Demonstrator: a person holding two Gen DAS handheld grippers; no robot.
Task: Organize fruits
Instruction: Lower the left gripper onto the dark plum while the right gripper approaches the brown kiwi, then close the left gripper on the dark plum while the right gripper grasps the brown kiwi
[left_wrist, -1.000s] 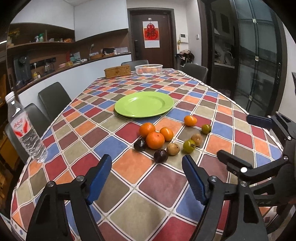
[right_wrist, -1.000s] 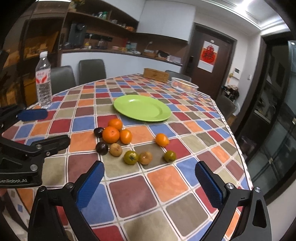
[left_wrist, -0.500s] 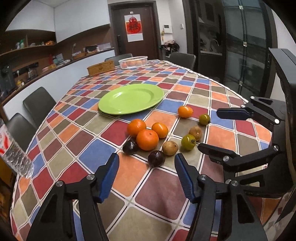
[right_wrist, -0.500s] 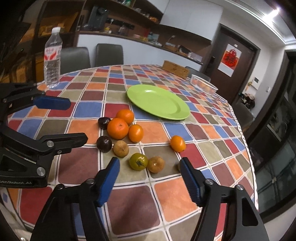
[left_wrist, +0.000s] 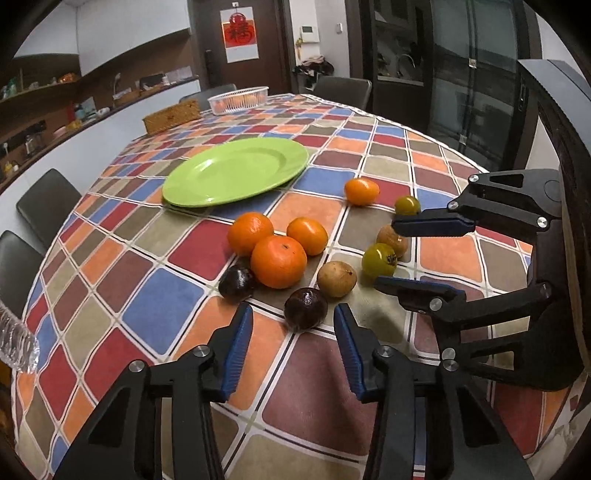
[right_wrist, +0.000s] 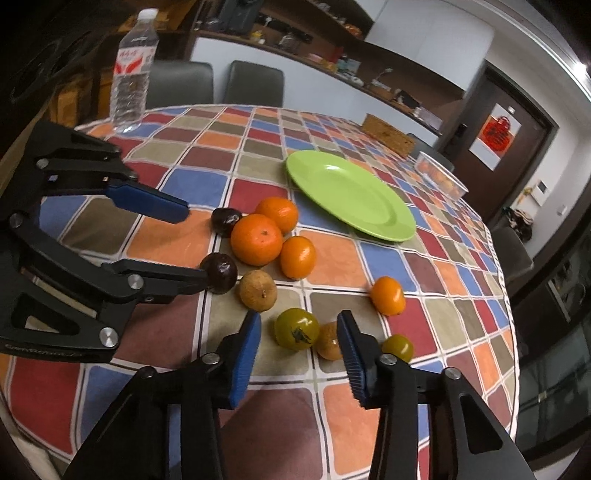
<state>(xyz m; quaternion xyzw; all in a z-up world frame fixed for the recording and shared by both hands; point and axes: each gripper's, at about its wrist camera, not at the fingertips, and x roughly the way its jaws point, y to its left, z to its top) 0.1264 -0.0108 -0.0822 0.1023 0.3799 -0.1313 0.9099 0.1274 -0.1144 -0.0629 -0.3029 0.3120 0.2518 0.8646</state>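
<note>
**Both grippers narrowing over the fruit**

While your left gripper (left_wrist: 293, 339) points down at the tablecloth (left_wrist: 155, 306), its jaws have just been closing yet stand apart, empty; a dark purple fruit (left_wrist: 306, 308) lies just ahead between the fingertips, untouched. Beyond it sit three oranges (left_wrist: 279, 261) and the green plate (left_wrist: 236, 170)

From the right wrist, your right gripper (right_wrist: 299, 345) has likewise been closing, jaws apart around nothing, with a green-yellow fruit (right_wrist: 296, 329) just ahead between them
</note>
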